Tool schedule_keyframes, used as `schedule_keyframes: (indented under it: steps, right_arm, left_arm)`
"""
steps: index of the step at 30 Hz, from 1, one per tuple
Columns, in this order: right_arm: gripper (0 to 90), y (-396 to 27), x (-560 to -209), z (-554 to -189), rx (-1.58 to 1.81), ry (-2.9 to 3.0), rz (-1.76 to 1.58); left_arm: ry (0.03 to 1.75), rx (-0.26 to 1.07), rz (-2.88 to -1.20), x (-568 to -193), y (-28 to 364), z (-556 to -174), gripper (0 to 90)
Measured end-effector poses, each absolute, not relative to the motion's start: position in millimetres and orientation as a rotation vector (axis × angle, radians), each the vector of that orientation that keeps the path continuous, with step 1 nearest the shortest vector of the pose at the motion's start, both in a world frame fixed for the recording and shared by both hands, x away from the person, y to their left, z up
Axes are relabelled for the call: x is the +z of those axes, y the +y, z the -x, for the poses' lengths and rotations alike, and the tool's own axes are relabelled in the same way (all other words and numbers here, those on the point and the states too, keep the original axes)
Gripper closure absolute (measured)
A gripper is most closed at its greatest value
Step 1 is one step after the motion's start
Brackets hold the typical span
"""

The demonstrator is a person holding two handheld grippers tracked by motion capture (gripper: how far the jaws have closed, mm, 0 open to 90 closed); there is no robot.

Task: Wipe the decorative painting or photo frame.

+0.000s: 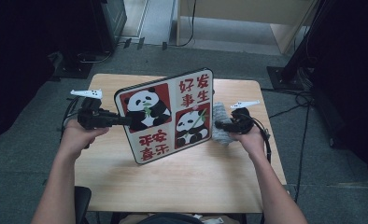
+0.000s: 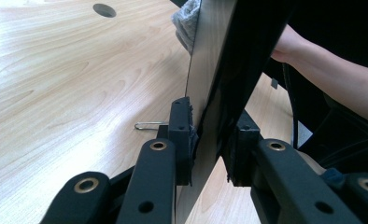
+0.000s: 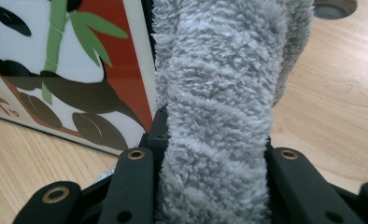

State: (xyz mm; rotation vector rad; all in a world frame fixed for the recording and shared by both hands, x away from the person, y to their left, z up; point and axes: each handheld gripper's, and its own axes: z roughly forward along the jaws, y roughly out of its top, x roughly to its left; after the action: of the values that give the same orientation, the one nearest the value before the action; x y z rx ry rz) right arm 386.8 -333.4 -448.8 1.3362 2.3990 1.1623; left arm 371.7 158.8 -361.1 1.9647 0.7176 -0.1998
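A flat board printed with two pandas and red characters is held tilted above the wooden table. My left gripper is shut on its left edge; in the left gripper view the pads of that gripper press both faces of the board, seen edge-on. My right gripper is shut on a grey fluffy cloth beside the board's right edge. In the right gripper view the cloth stands bunched between the jaws of that gripper, with the board's panda face to its left.
A small metal pin lies on the table under the board. A round cable hole sits near the table's far edge. Grey carpet, cables and dark stands surround the table, with a wooden cabinet behind.
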Motion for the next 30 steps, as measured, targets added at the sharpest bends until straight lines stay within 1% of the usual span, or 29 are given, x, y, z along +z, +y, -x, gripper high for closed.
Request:
schedule_keyframes:
  steps: [14,30]
  right_arm:
    - [65.8,-334,-468,-381,1.141,2.395,-1.364]
    - [66.0,-336,-485,-383,1.106,2.444,-1.407]
  left_arm:
    - [0.725,-0.197,-1.964,-362,158,-371,76.1]
    - [0.728,-0.194,-1.971,-362,157,-371,76.0]
